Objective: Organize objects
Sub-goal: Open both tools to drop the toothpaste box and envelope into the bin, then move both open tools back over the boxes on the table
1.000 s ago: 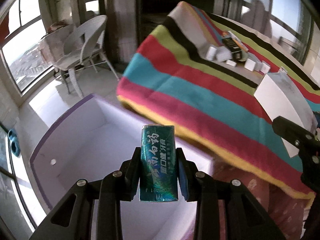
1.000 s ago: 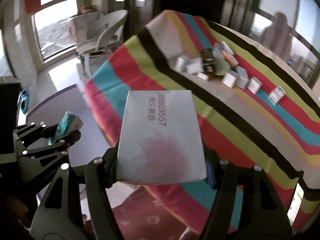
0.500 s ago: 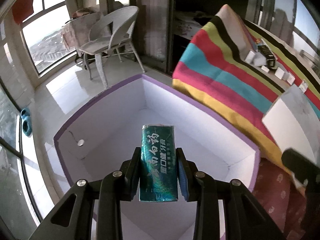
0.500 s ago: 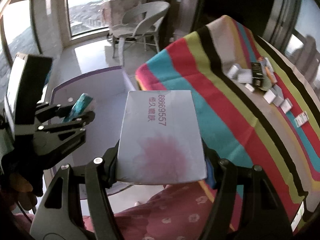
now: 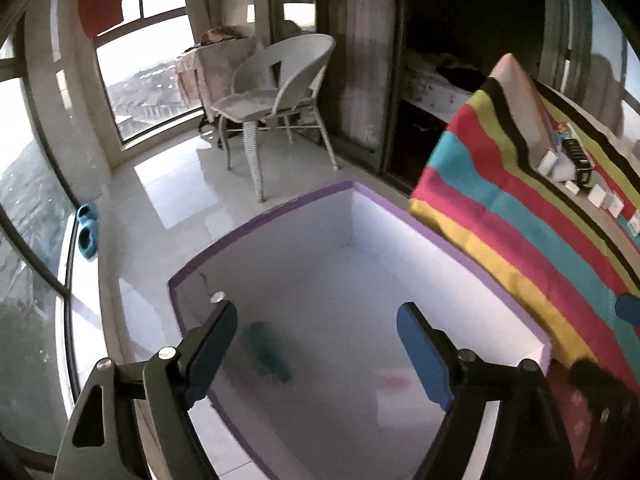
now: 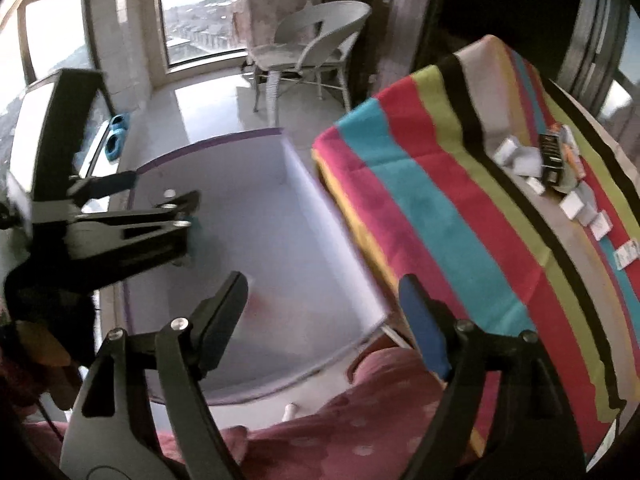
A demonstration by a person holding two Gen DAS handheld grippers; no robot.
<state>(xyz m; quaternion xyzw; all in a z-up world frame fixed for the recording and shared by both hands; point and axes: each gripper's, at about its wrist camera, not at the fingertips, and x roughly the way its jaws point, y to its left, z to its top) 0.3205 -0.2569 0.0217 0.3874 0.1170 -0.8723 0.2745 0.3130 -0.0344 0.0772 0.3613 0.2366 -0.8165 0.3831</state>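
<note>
While both tools hang over the purple-rimmed white box (image 5: 352, 216), each stands spread wide with nothing between its fingers. The left hand-held gripper (image 5: 316, 344) shows its blue pads far apart, and the green packet (image 5: 268, 354) lies blurred on the box floor below, nearer the left finger than the right. The right hand-held gripper (image 6: 324, 312) is likewise fully parted and touches nothing; under it, on the box floor, a pale flat shape with a reddish smear, the white card box (image 6: 280, 304), appears smeared by motion, so its exact lie cannot be told. From the left wrist view the same pale box (image 5: 404, 396) rests near the box's right wall, apart from the green packet. The left tool is seen from the right wrist view (image 6: 160, 208) at the far left, over the box.

Half a second ago the left fingers clamped the green packet upright and the right fingers clamped the white card box; both are now released and down inside. The striped cloth (image 6: 440, 216) covers the tabletop beside the box, with small cartons (image 6: 520, 160) scattered on it, well apart from both tools.
</note>
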